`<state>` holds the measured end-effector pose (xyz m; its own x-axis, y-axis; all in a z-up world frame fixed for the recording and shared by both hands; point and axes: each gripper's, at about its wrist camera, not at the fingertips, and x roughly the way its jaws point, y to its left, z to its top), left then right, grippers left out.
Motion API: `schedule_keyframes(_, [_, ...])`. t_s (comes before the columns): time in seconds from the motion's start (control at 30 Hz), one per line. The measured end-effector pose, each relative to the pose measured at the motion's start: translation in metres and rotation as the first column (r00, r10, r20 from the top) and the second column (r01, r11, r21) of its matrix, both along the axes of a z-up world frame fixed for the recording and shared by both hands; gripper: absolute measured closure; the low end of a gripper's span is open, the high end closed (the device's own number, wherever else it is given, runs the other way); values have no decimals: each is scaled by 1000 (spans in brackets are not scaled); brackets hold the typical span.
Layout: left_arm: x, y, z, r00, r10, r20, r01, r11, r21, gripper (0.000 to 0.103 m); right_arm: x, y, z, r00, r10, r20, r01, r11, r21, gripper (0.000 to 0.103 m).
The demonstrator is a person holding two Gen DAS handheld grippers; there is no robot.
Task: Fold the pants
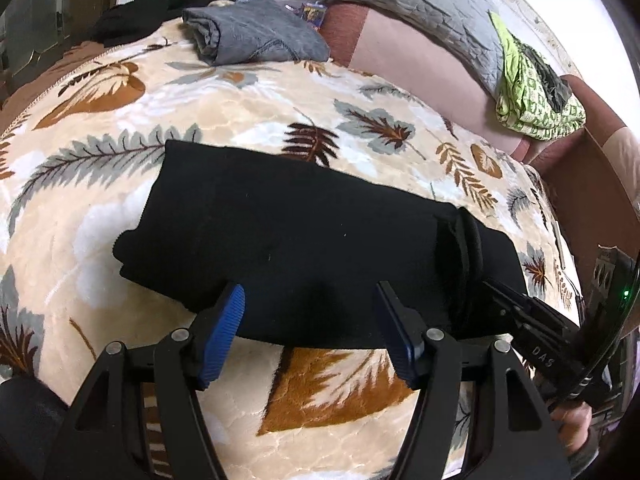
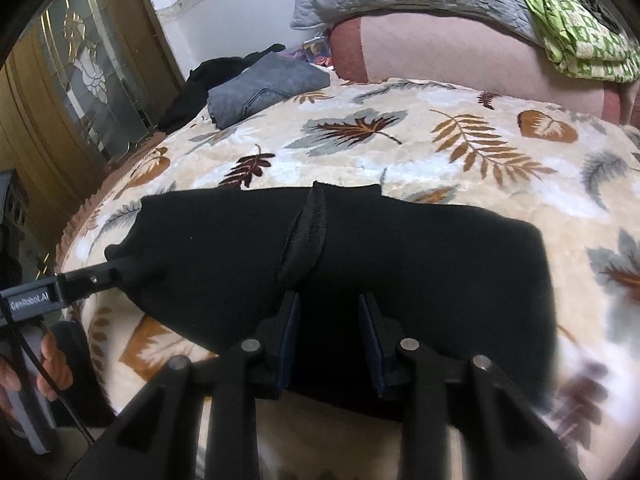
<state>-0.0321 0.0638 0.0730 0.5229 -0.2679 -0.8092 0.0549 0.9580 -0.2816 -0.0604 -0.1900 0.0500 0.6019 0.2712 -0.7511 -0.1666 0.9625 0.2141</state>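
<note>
Both grippers sit nearest the lens. Left gripper (image 1: 310, 300) stands open above the near edge of the black pants (image 1: 288, 232), gripping nothing. Right gripper (image 2: 330, 308) is half-open over the fabric; contact cannot be told. Pants lie folded into a compact rectangle on the leaf-print blanket (image 1: 240, 112); probably one fold remains. Markings read "GenRobot.AI" (image 2: 30, 305) and "DAS" (image 1: 542, 356).

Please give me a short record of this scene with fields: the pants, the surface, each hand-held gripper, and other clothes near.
pants: black pants, folded into a flat band
surface: leaf-print blanket
left hand-held gripper: jaws apart, over the near edge of the pants
right hand-held gripper: jaws narrow, at the near edge; grip unclear
other clothes: folded grey pants, green patterned cloth
</note>
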Motion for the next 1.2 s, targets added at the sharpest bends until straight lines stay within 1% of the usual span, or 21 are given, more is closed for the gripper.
schedule_keyframes(0.13, [-4,4,5,1000,-1,17,2,999,-40,38,-7,-7,11,999,-39,-4,39,999,-7,71])
schedule_keyframes(0.23, [-8,7,8,1000,4,30,-3,1000,-27,38,-8,-6,19,999,-46,-5,47,999,23,70])
schedule_keyframes(0.27, [-8,9,8,1000,5,31,-4,1000,-26,38,-7,-4,20,999,-44,-6,44,999,31,64])
schedule_keyframes(0.3, [-9,11,8,1000,9,30,-8,1000,-26,36,-4,0,20,999,-46,-7,46,998,33,61])
schedule_keyframes(0.33, [-11,15,7,999,19,26,-19,999,-29,31,-1,3,20,999,-45,-6,45,998,34,58])
schedule_keyframes(0.43, [-12,25,4,998,52,19,-51,999,-18,30,8,12,14,999,-34,-5,34,999,34,58])
schedule_keyframes(0.57, [-14,37,3,995,99,29,-100,995,19,30,19,19,4,999,-28,-45,31,998,53,58])
schedule_keyframes(0.7, [-16,45,1,992,121,35,-123,991,44,30,16,27,8,1000,-13,-9,13,999,35,58])
schedule_keyframes(0.77, [-16,48,-2,992,126,24,-127,991,38,29,14,28,12,1000,-9,4,9,1000,27,58])
schedule_keyframes(0.9, [-15,48,-4,992,126,18,-126,991,40,29,14,27,18,1000,-10,16,10,999,38,58])
schedule_keyframes(0.97, [-15,48,-4,992,126,17,-127,991,35,29,14,28,20,1000,-2,26,2,1000,31,58])
schedule_keyframes(1.1, [-18,53,-3,991,137,3,-137,991,9,29,18,37,26,998,47,44,-47,999,19,58])
schedule_keyframes(1.2, [-21,61,-3,987,160,-8,-160,987,-31,29,25,51,30,993,105,53,-106,994,17,52])
